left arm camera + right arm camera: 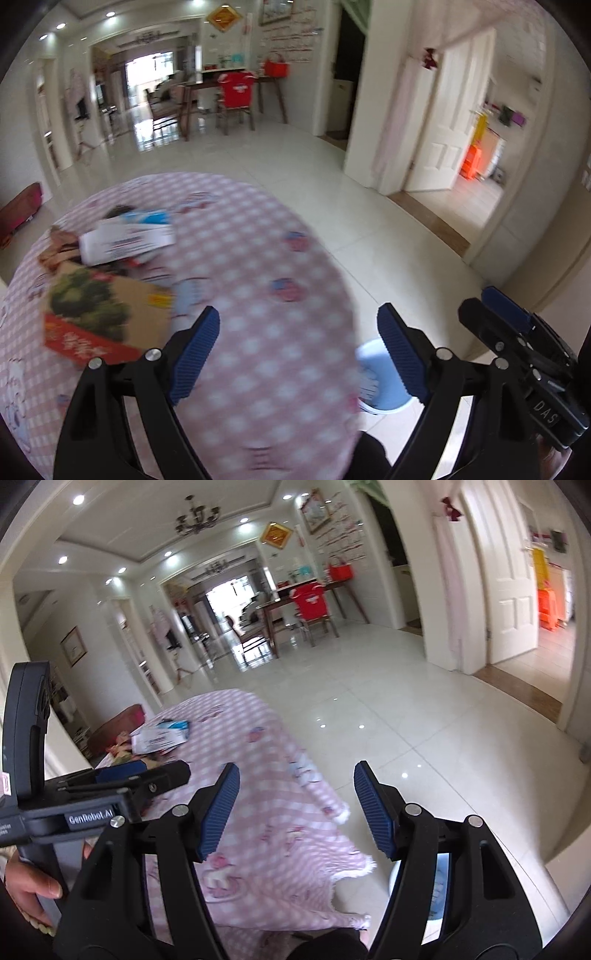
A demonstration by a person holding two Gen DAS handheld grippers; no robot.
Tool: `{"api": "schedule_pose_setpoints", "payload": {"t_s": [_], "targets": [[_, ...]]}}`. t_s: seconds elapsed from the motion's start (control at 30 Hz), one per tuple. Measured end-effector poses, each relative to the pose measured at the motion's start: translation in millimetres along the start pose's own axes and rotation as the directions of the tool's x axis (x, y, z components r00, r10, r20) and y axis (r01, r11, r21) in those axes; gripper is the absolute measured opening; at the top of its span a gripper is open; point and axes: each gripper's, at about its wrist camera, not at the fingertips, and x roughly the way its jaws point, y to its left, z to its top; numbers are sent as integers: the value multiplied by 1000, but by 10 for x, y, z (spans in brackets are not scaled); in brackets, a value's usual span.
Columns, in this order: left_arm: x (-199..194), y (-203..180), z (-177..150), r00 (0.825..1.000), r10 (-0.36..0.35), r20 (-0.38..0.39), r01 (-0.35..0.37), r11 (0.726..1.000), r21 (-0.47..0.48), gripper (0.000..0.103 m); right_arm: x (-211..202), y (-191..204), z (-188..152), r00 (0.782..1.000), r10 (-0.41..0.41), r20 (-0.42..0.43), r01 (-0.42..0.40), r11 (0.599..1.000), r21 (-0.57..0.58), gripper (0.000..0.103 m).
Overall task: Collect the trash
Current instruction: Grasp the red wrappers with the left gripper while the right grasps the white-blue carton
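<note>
Fingers (199,354) apart above seemingly cluttered tablecloth (258,258)

Two grippers (298,332) (295,797), one brown carton (99,314), one white box (125,243), one blue bin (373,380), one table (258,369).

I look down a bright room with a glossy white tiled floor (369,709). Far off stands a dark wooden dining table (295,602) with a red-draped chair (314,603). A black chandelier (195,517) hangs among recessed ceiling spotlights (78,500). On the right, a white panelled door (509,590) stands open.
</note>
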Motion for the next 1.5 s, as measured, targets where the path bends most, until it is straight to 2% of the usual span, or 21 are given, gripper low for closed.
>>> {"api": "schedule_pose_setpoints", "payload": {"t_s": [0.17, 0.33, 0.43, 0.47, 0.57, 0.63, 0.73, 0.83, 0.93, 1.03, 1.07, 1.13, 1.2, 1.23, 1.3, 1.37, 1.5], "targets": [[-182, 886, 24, 992, 124, 20, -121, 986, -116, 86, 346, 510, 116, 996, 79, -50, -83, 993, -84, 64], [-323, 1793, 57, 982, 183, 38, -164, 942, -292, 85, 772, 1023, 218, 985, 146, -94, -158, 978, -137, 64], [-300, 2292, 91, 983, 178, 32, -152, 908, -391, 85, 1072, 1299, 317, 972, 197, -129, -214, 967, -139, 64], [-283, 2474, 71, 984, 174, 26, -146, 889, -434, 85, 1176, 1382, 354, 966, 218, -142, -237, 962, -138, 64], [-134, 2831, 72, 991, 130, 12, -105, 846, -523, 85, 1419, 1647, 398, 962, 226, -153, -250, 955, -162, 64], [-7, 2935, 95, 996, 82, 19, -58, 832, -552, 85, 1601, 1735, 421, 961, 217, -170, -244, 957, -158, 64], [193, 3029, 166, 997, 76, 14, -54, 814, -578, 85, 1838, 1819, 443, 960, 214, -181, -240, 961, -138, 64], [406, 3082, 226, 999, 52, -2, -42, 786, -617, 85, 2002, 1841, 436, 959, 203, -196, -231, 963, -135, 64], [573, 3088, 235, 999, 48, -14, -46, 764, -644, 85, 2159, 1887, 408, 962, 171, -213, -203, 969, -141, 69], [694, 3155, 197, 1000, 16, -5, -15, 736, -677, 85, 2316, 1882, 386, 957, 159, -242, -195, 972, -130, 76], [705, 3135, 202, 1000, 25, 3, -17, 741, -671, 85, 2348, 1872, 381, 955, 159, -249, -195, 973, -124, 76], [718, 3092, 225, 999, 15, 32, 10, 763, -646, 70, 2450, 1888, 356, 943, 185, -277, -219, 970, -101, 77], [707, 3051, 234, 999, 3, 48, 28, 766, -642, 50, 2542, 1914, 351, 932, 198, -302, -236, 967, -93, 77], [698, 3024, 249, 999, 13, 51, 22, 777, -629, 47, 2579, 1931, 342, 929, 196, -313, -238, 966, -100, 77], [676, 2974, 281, 998, 18, 68, 28, 790, -613, 34, 2631, 1961, 328, 927, 189, -325, -237, 964, -116, 77], [630, 2924, 310, 996, 28, 82, 26, 802, -597, 27, 2648, 1993, 323, 926, 182, -331, -239, 961, -140, 77], [394, 2765, 369, 989, 83, 122, -5, 844, -537, 26, 2616, 2110, 324, 938, 138, -318, -225, 940, -256, 77]]}}
